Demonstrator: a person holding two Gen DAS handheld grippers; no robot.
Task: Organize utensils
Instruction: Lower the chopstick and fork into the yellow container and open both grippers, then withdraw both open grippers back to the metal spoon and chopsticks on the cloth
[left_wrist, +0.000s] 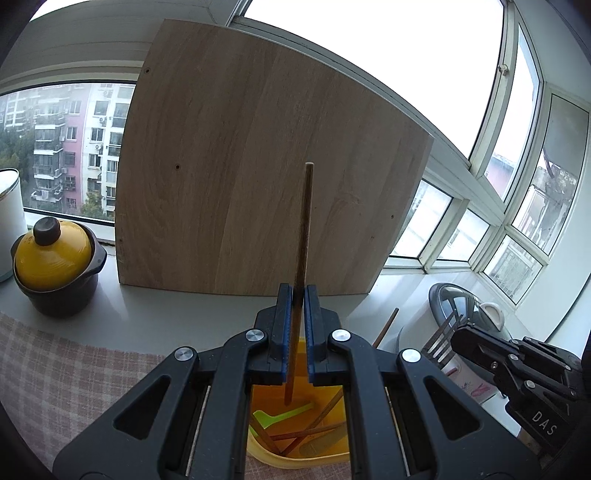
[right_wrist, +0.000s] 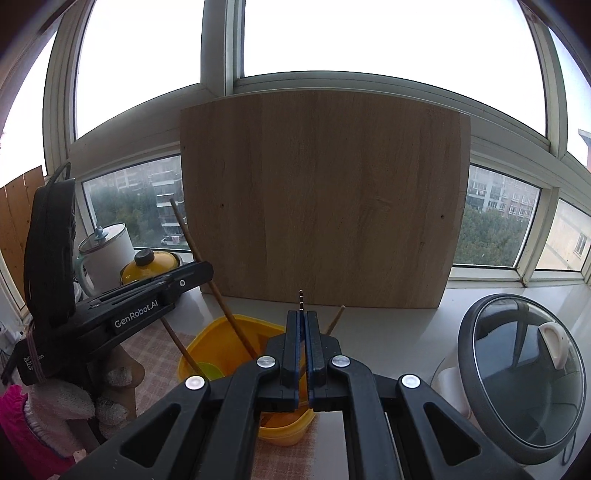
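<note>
White counter: checked cloth, wooden board, yellow-lidded pot.

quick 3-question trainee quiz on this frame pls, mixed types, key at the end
1. True or false: the left gripper is shut on a wooden chopstick that stands roughly upright.
2. What is the right gripper clamped on?
A. a green spoon
B. a metal fork
C. a pot lid
3. Fill in: both utensils are held above a ______ container that already holds chopsticks and a green utensil.

Key:
1. True. Its pads pinch the stick, whose lower end hangs over the container.
2. B. The tines show past the pads in the left wrist view.
3. Yellow.
</note>
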